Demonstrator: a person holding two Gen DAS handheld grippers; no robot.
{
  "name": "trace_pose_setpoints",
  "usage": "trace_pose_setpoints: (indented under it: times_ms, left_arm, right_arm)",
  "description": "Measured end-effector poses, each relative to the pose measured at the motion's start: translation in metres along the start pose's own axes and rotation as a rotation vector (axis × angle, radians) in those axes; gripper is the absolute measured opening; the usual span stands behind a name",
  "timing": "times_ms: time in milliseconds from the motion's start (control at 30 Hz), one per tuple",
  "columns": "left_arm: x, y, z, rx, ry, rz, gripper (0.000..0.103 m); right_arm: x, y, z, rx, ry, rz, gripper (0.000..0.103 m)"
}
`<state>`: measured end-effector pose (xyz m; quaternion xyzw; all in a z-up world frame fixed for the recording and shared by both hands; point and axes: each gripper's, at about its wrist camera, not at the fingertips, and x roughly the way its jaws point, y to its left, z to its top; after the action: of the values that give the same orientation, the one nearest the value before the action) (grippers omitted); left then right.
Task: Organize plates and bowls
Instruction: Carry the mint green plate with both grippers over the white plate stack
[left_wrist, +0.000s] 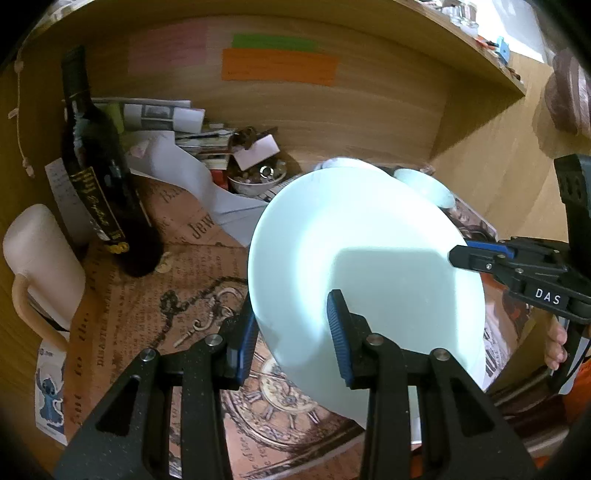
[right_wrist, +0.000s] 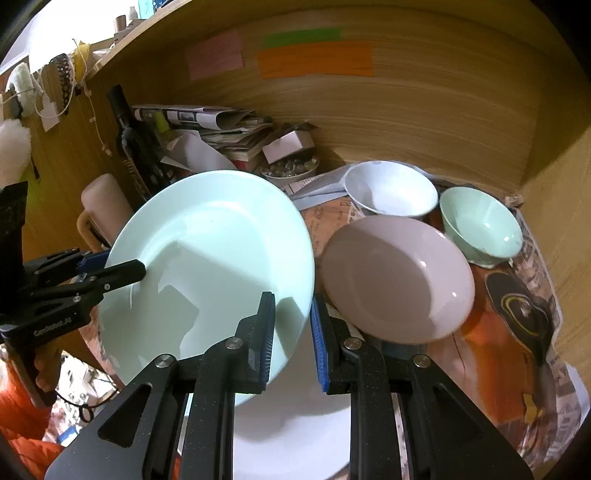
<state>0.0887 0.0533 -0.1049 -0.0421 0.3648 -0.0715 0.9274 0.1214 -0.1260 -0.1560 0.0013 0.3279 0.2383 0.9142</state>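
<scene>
A pale green plate (left_wrist: 362, 273) is held tilted above the desk by both grippers. My left gripper (left_wrist: 291, 332) is shut on its left rim, and it shows in the right wrist view (right_wrist: 122, 271). My right gripper (right_wrist: 293, 339) is shut on the plate's (right_wrist: 210, 266) right rim, and it shows in the left wrist view (left_wrist: 465, 254). A pinkish plate (right_wrist: 397, 278), a white bowl (right_wrist: 391, 188) and a green bowl (right_wrist: 480, 225) sit on the desk to the right. A white plate (right_wrist: 295, 432) lies below the held one.
A dark wine bottle (left_wrist: 99, 177) and a pink mug (left_wrist: 40, 266) stand at the left. Stacked papers (left_wrist: 166, 114) and a small dish of trinkets (left_wrist: 258, 177) sit at the back. Wooden walls (left_wrist: 332, 110) enclose the desk nook. Printed paper (left_wrist: 155, 295) covers the desk.
</scene>
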Motion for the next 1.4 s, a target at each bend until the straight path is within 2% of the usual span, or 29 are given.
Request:
trace_pose_setpoints:
  times_ms: [400, 633, 1000, 1400]
  left_arm:
    - [0.012, -0.025, -0.016, 0.022, 0.057, -0.059, 0.037]
    - [0.013, -0.033, -0.026, 0.043, 0.056, -0.04, 0.037]
    - [0.028, -0.033, -0.044, 0.029, 0.119, -0.044, 0.037]
    - [0.044, -0.038, -0.053, 0.041, 0.152, -0.037, 0.037]
  right_arm:
    - [-0.01, -0.017, -0.029, 0.07, 0.02, -0.011, 0.018]
    - [-0.007, -0.023, -0.043, 0.097, 0.033, -0.001, 0.018]
    - [0.008, -0.026, -0.059, 0.135, 0.087, 0.02, 0.018]
    - [0.014, -0.032, -0.07, 0.156, 0.123, 0.029, 0.018]
